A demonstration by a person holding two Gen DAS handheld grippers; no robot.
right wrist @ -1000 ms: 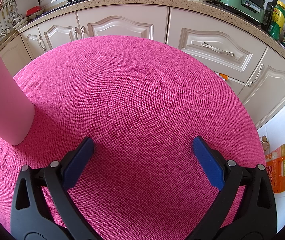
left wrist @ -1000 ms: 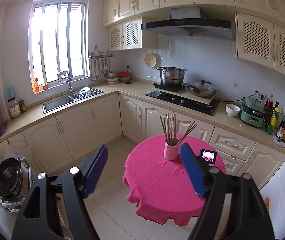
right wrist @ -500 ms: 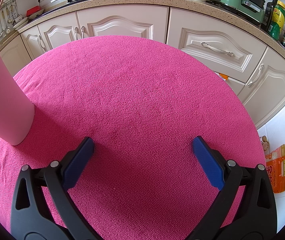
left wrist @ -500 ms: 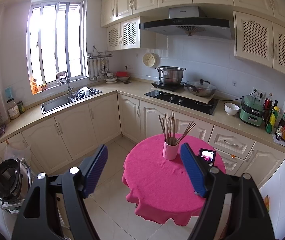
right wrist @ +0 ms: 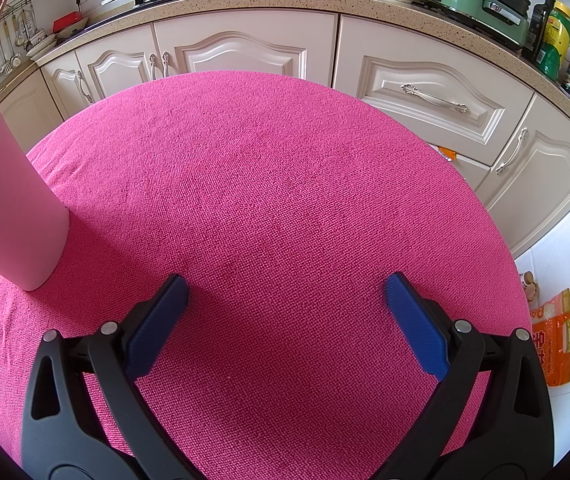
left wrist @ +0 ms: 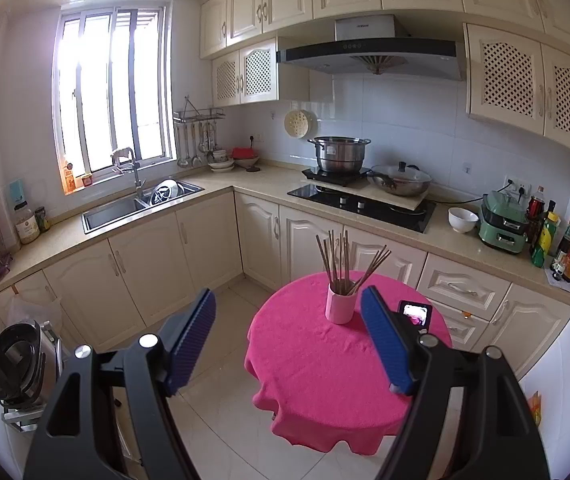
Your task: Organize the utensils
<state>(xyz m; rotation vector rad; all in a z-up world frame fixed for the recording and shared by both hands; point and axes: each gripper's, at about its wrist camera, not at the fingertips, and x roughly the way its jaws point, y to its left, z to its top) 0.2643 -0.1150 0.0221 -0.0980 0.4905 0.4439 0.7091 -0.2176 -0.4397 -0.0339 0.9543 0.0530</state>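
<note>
Left wrist view showed the left gripper (left wrist: 289,340) held high and well back from the round pink-clothed surface (left wrist: 325,376), its jaws spread wide with nothing between them. The pink cup (left wrist: 340,307) stood upright on that surface, far ahead of the jaws and a little toward the right-hand jaw, with a bundle of chopsticks (left wrist: 343,258) standing in it, their long axes near vertical and fanning outward at the tops. The right gripper (right wrist: 285,292) sat low over the same surface, its jaws likewise spread and empty, and the cup (right wrist: 9,204) lay just to the left of its left jaw and slightly ahead, near but not touching. By this the right gripper was much the nearer of the two. Counted: one cup, one surface, two grippers; the chopsticks were roughly a dozen, too closely bunched to number surely. No loose utensil lay on the cloth in either view, so the sorting looked largely done; any further move would probably turn on reaching left from the right jaws toward the cup.
</note>
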